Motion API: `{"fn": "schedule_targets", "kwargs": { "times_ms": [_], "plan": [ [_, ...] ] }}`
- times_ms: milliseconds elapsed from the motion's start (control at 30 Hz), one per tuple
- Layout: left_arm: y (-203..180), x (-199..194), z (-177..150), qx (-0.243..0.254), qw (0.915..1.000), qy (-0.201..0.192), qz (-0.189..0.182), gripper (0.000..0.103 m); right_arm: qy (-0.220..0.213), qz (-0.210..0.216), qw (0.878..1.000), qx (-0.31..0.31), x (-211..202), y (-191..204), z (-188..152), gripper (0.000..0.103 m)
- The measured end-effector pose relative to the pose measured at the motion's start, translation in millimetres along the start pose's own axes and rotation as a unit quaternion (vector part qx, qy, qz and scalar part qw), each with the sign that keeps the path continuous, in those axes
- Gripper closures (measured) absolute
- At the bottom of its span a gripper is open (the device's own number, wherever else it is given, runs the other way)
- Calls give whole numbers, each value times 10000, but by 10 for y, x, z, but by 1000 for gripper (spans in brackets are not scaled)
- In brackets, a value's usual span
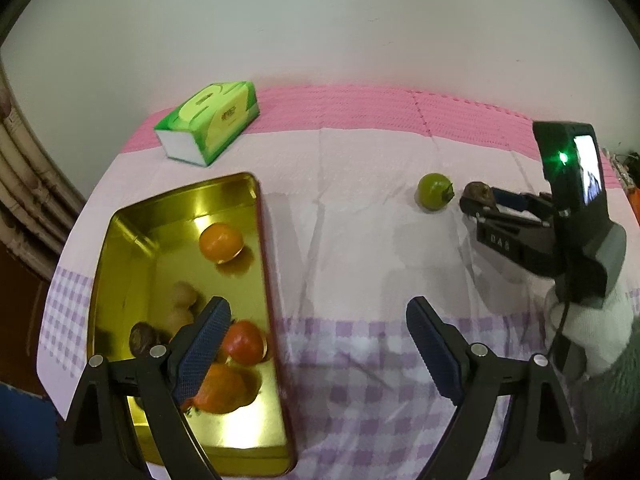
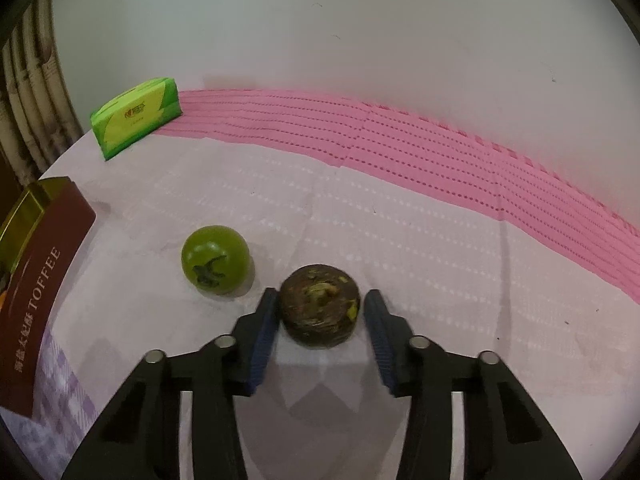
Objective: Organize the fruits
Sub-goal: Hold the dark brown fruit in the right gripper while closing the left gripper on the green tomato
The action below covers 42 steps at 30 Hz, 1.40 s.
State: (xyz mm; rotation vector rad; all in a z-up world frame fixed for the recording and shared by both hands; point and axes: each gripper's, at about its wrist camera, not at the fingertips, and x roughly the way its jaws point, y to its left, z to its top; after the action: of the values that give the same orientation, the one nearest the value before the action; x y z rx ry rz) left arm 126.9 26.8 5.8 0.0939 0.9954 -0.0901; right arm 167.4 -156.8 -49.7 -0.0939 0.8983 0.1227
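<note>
**Dark fruit between the right jaws, tin already part-filled**

Right gripper (image 2: pixel 320 312) lowered around a dark brown, flattened round fruit (image 2: pixel 319 306) on the cloth-covered counter (image 2: pixel 400 220). Left pad touching the fruit's side; a thin gap showing between the fruit and the right pad, so not clamped. Just beside it to the left, apart from the jaws, a green tomato-like fruit (image 2: pixel 216 259) with a dark stem.

Left gripper (image 1: pixel 318 340) hovering with jaws wide apart and empty, one finger over the gold tin (image 1: pixel 120 240), the other over the checked cloth. Inside the tin: an orange fruit (image 1: pixel 221 242), a red one (image 1: pixel 244 342), a larger orange one (image 1: pixel 224 390), two pale brown ones and a dark one, partly hidden by the finger. Tin's outer side printed "TOFFEE".

Green tissue box (image 1: pixel 208 122) at the back near the pink mat (image 2: pixel 400 140). White-gloved hand (image 1: pixel 592 328) gripping the right tool.
</note>
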Motion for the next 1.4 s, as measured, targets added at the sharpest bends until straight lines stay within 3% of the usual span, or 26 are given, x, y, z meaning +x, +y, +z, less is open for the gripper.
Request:
{"fn": "schedule_targets", "kwargs": {
  "times_ms": [433, 900, 1400],
  "plan": [
    [-375, 299, 240, 183, 9998, 21, -118, 16, -11, -302, 9989, 363, -255, -540, -325, 62],
    [-755, 653, 399, 321, 9970, 151, -692, 16, -69, -537, 9956, 771, -579, -1068, -741, 62],
    [-934, 1021, 818, 231, 9950, 234, -938, 22, -64, -604, 9956, 709, -574, -1045, -718, 62]
  ]
}}
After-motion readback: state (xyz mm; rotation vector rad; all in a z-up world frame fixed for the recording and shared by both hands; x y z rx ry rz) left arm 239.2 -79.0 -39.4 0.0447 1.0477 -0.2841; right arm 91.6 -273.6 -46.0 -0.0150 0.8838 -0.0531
